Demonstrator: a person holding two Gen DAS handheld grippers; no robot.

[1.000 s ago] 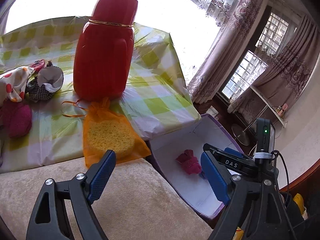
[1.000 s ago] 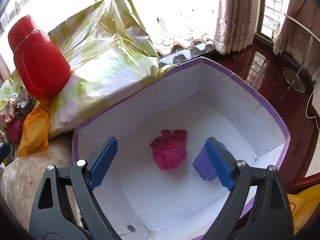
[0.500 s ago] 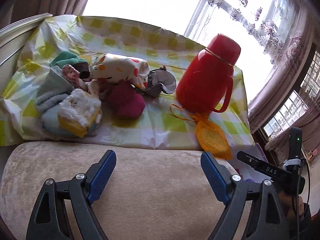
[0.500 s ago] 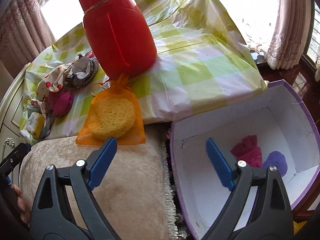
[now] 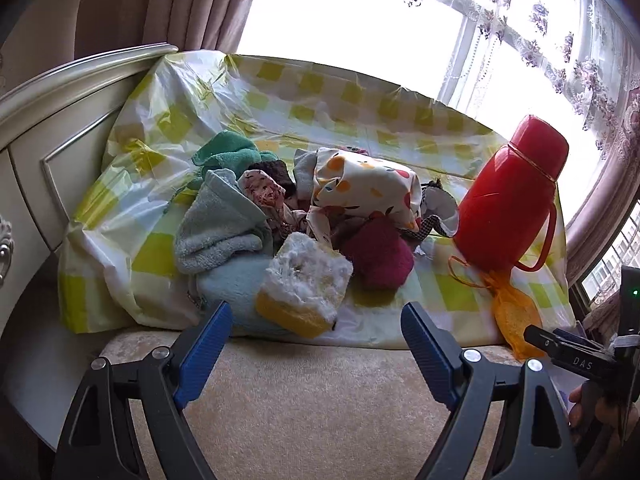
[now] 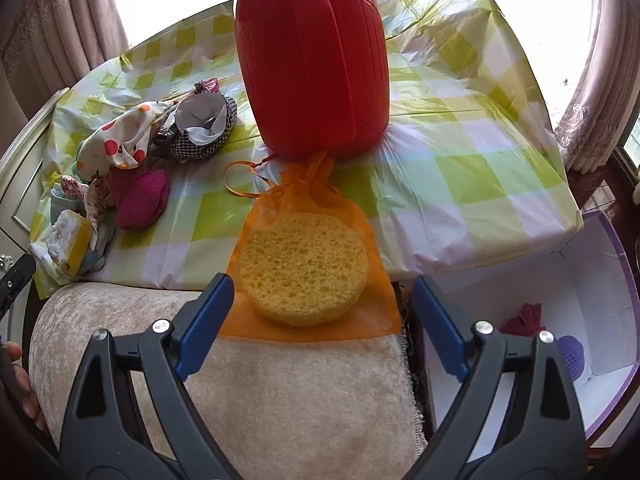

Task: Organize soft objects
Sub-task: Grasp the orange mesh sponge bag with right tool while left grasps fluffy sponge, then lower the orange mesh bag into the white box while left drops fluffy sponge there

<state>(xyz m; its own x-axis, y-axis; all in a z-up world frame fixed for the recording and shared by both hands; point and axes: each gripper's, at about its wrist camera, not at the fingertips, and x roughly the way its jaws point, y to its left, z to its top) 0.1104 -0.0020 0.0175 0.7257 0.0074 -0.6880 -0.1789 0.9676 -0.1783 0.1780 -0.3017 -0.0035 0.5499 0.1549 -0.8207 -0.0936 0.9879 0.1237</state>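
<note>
Left wrist view: the left gripper hangs over a beige plush cushion, jaws spread wide with nothing between them.
Right wrist view: the right gripper is likewise spread wide and empty, its blue pads flanking the near end of an orange mesh bag without touching it.
Surface: a green-and-white checked plastic cloth covers the table; the cushion butts against its near edge.
Orange mesh bag: holds a round yellow sponge; it lies across the near edge of the cloth, its lower end draped onto the cushion, its tied neck touching the foot of the red thermos.
Red thermos: upright, near the middle of the cloth in the right wrist view; toward the right edge in the left wrist view.
Soft pile: gathered toward the left edge of the cloth, it includes a yellow block sponge with a white fluffy face at the near edge, a dark pink knitted piece just beside it, pale blue towels, a green towel, a spotted cloth and a checked pouch.
Box: a white box with a purple rim sits below the cloth's right near corner; a red knitted item and a purple knitted item lie inside it.
Person: fingers show at the left border of the right wrist view.
</note>
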